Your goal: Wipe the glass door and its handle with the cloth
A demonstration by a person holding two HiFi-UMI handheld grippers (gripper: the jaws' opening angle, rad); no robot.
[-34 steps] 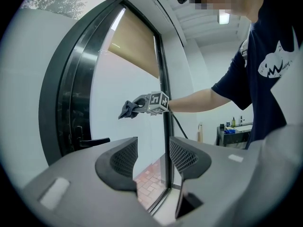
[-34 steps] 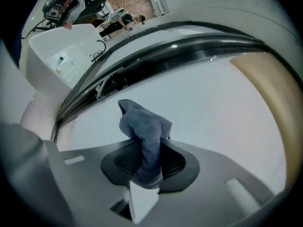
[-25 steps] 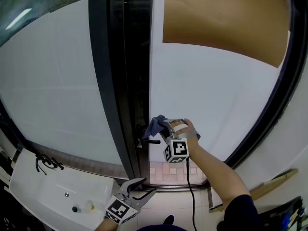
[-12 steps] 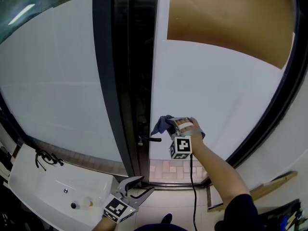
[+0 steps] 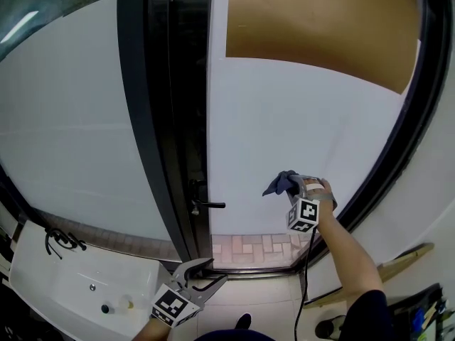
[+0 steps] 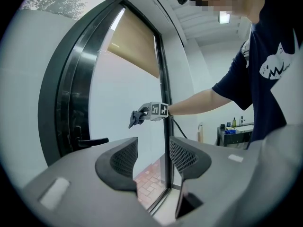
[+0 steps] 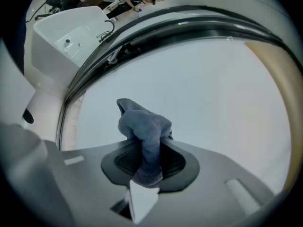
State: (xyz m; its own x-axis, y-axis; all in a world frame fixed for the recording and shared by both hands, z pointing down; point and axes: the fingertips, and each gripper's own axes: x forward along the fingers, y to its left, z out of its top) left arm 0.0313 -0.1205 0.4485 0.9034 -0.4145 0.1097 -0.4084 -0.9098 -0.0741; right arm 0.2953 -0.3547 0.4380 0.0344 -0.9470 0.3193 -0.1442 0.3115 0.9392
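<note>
The right gripper [image 7: 149, 161] is clamped on a bunched blue-grey cloth [image 7: 143, 124], held up at the frosted glass door [image 5: 284, 112], lower right in the head view. The black handle [image 5: 207, 204] sits well to its left, beside the dark frame [image 5: 160, 119]. At bottom centre, the left gripper [image 6: 152, 156] has its jaws apart and empty. A white sink [image 5: 57, 283] lies at the lower left.

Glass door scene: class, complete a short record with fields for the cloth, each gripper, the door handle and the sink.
cloth: blue-grey, bunched, clamped between the right gripper's jaws
right gripper: shut on the cloth, raised in front of the glass door, to the right of the handle
left gripper: open, nothing between its jaws, held low and apart from the door
handle: dark lever at the door's left edge, neither gripper on it
sink: white, at lower left in the head view
</note>
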